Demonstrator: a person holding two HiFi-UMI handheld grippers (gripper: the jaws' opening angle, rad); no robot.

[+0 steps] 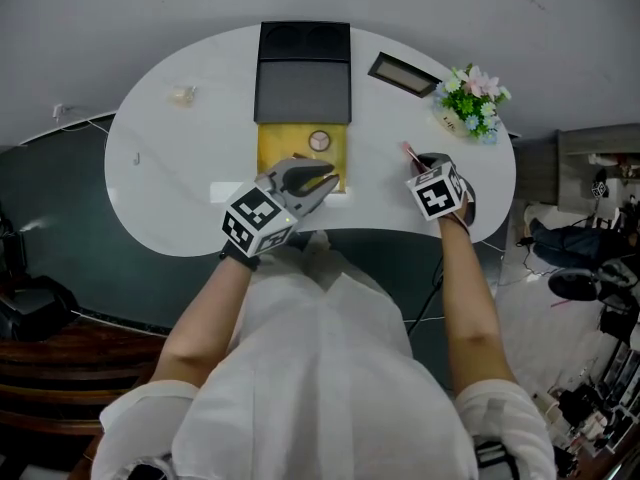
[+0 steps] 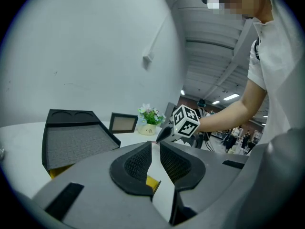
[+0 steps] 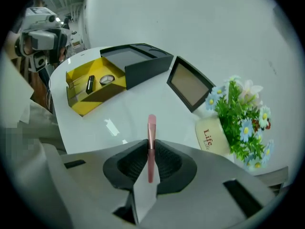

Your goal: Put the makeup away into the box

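The makeup box point(image 1: 272, 148) lies open mid-table, its yellow tray in front of its black lid point(image 1: 303, 78). A round compact point(image 1: 319, 140) and a black tube point(image 3: 90, 83) lie in the tray point(image 3: 78, 92). My left gripper point(image 1: 328, 180) hovers at the tray's near right corner. Its jaws stand a narrow gap apart with nothing between them point(image 2: 156, 144). My right gripper point(image 1: 418, 163) is right of the box, above the table, and points steeply down. It is shut on a slim pink makeup stick point(image 3: 151, 128), whose tip point(image 1: 408, 151) pokes out past the pads.
A small picture frame point(image 1: 403, 74) stands behind the right gripper. A white pot of flowers point(image 1: 470, 98) sits near the table's right edge. A small pale object point(image 1: 182, 95) lies far left. The white table point(image 1: 180, 188) curves close to my body.
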